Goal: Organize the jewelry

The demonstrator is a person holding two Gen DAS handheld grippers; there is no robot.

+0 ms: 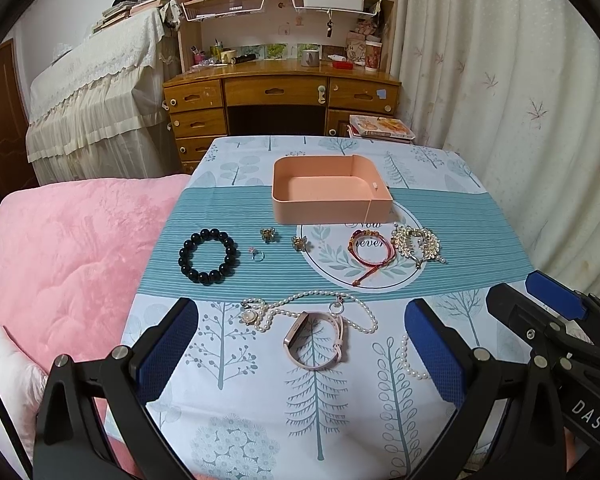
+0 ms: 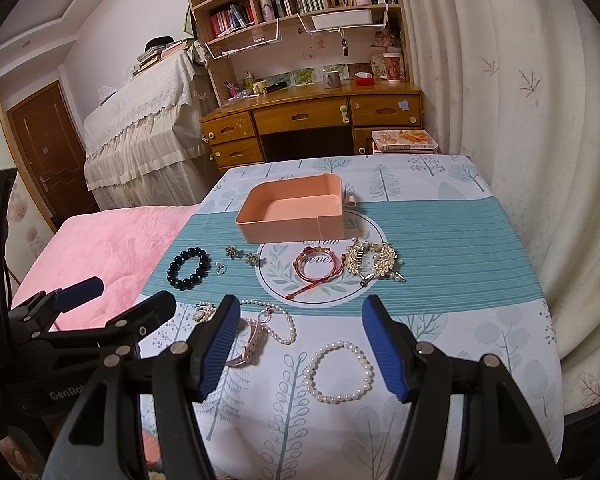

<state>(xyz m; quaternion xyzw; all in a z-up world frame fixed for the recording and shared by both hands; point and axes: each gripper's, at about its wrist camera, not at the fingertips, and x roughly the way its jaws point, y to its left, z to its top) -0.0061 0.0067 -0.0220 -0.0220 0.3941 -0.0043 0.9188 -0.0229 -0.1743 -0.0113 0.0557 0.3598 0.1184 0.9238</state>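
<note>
The pink tray (image 1: 332,204) sits empty, so I judge the sorting hasn't begun. Nearer me than the tray lie the black bead bracelet (image 1: 207,257), red cord bracelet (image 1: 370,250) and gold piece (image 1: 416,243); nearer still, the pearl necklace (image 1: 312,308), watch (image 1: 315,340) and pearl bracelet (image 2: 339,372). My left tongs (image 1: 300,354) and right tongs (image 2: 302,346) both gape wide, holding nothing.
</note>
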